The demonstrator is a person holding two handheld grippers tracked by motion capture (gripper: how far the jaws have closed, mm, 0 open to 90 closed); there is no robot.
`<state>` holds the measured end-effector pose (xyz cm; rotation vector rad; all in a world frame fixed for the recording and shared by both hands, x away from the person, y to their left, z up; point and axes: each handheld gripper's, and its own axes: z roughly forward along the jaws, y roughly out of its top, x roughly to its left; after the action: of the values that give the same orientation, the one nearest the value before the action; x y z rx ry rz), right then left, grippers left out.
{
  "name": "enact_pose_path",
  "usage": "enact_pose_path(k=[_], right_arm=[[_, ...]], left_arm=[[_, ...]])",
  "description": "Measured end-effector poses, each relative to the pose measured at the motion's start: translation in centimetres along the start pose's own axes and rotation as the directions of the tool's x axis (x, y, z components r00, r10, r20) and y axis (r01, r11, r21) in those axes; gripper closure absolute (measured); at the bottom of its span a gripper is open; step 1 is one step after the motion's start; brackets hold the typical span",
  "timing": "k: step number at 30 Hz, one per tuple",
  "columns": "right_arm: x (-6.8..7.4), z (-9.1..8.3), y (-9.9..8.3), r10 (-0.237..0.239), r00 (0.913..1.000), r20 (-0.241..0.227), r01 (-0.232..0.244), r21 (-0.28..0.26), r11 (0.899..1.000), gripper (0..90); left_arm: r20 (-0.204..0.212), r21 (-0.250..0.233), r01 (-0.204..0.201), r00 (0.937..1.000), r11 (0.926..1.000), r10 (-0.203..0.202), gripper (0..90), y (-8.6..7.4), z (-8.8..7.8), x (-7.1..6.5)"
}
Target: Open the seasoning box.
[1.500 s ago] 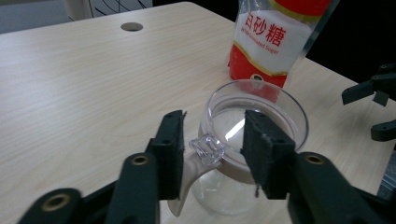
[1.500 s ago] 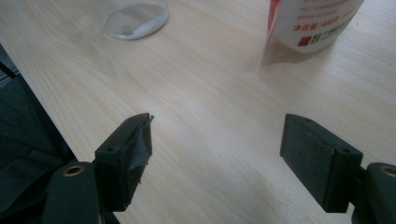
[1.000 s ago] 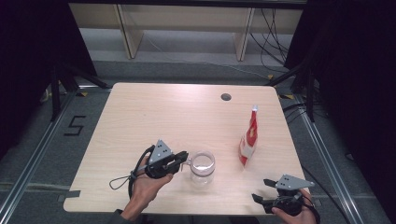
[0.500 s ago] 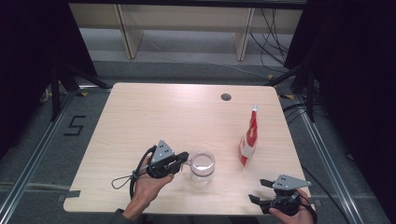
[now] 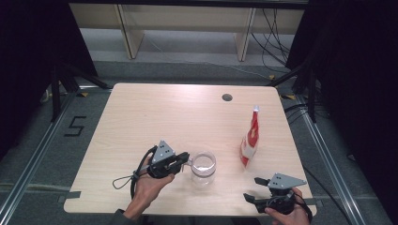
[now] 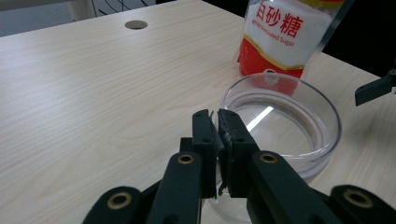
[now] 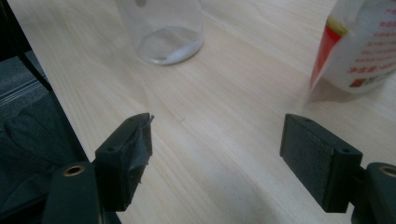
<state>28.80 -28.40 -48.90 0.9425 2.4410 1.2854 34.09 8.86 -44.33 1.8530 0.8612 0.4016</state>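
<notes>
Left gripper [image 5: 184, 158] clamped on rim of glass jar [image 5: 203, 167] mid-desk [image 5: 141, 122], likely steadying it for filling. Right gripper [image 5: 256, 189] wide open, empty, near desk's front edge (sugar pouch [image 5: 250, 138] upright just beyond).

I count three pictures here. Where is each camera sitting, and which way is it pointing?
High view: above the person's side of the table, looking forward and down; both forearms enter from below, left gripper at the glass jar, right gripper near the table's front edge.
Left gripper view: rides that gripper, looking along its closed jaws pinching the jar's rim.
Right gripper view: rides that gripper, looking across the table between its open jaws.
Shared: jar and sugar pouch appear in all three.
</notes>
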Motion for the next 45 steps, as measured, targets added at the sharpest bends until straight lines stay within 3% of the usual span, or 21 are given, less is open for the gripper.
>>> enact_pose_path(k=[1, 2, 4, 5, 6, 7, 8, 10, 13, 22, 24, 33, 45], right_arm=[[0.2, 0.0, 0.1, 0.019, 0.9998, 0.005, -0.019, 0.005, 1.0, 29.2], [0.1, 0.1, 0.2, 0.002, 1.0, 0.003, -0.002, -0.012, 1.0, 31.3], [0.3, 0.2, 0.6, 0.016, 0.9998, -0.014, -0.016, -0.043, 0.999, 35.2], [0.1, 0.2, 0.9, -0.022, 0.9998, 0.002, 0.022, -0.069, 0.997, 37.9], [0.3, 0.4, 1.1, -0.021, 0.9997, -0.011, 0.02, -0.084, 0.996, 41.9], [0.1, 0.5, 1.4, -0.059, 0.9982, -0.008, 0.058, -0.098, 0.993, 44.4], [0.4, 0.6, 1.6, -0.044, 0.999, -0.008, 0.042, -0.103, 0.994, 46.5], [0.6, 1.2, 2.4, -0.085, 0.9964, -0.002, 0.084, -0.121, 0.989, 51.7], [0.8, 1.5, 3.0, -0.11, 0.9937, 0.018, 0.112, -0.132, 0.985, 54.1], [1.1, 2.9, 4.3, -0.14, 0.99, -0.019, 0.136, -0.15, 0.979, 69.9], [1.2, 3.0, 4.5, -0.132, 0.9912, -0.006, 0.13, -0.154, 0.98, 72.4], [1.5, 3.6, 5.2, -0.138, 0.9899, -0.033, 0.13, -0.171, 0.977, 79.9], [1.4, 4.2, 5.8, -0.156, 0.9868, -0.044, 0.146, -0.181, 0.973, 82.0]], left_arm=[[-0.001, -0.001, -0.003, 1.0, 1.0, 0.003, 85.0, 0.0, 0.0, 0.0], [-0.001, -0.001, -0.004, 1.0, 1.0, 0.004, 85.0, 0.0, 0.0, 0.0], [0.001, -0.002, -0.004, 1.0, 1.0, 0.004, 85.0, 0.0, 0.0, 0.0], [0.002, -0.002, -0.006, 1.0, 1.0, 0.006, 85.0, 0.0, 0.0, 0.0], [0.003, -0.003, -0.006, 1.0, 1.0, 0.006, 84.9, -0.1, 0.0, 0.1], [0.002, -0.004, -0.006, 1.0, 1.0, 0.006, 84.8, -0.1, 0.0, 0.1], [0.001, -0.004, -0.008, 1.0, 1.0, 0.008, 84.8, -0.1, 0.0, 0.0], [0.001, -0.005, -0.008, 1.0, 1.0, 0.008, 84.9, -0.1, 0.0, 0.0], [0.0, -0.007, 0.004, 1.0, 1.0, -0.004, 84.9, -0.2, 0.0, 0.0], [-0.005, -0.018, -0.011, 0.9999, 0.9998, 0.011, 84.8, -0.3, 0.0, -0.1], [-0.013, -0.015, -0.016, 0.9998, 0.9998, 0.015, 84.8, -0.3, -0.1, -0.1], [-0.015, -0.015, -0.019, 0.9997, 0.9997, 0.019, 84.8, -0.4, -0.1, -0.1], [-0.027, -0.029, -0.02, 0.9994, 0.9994, 0.019, 84.9, -0.5, -0.1, -0.3]])
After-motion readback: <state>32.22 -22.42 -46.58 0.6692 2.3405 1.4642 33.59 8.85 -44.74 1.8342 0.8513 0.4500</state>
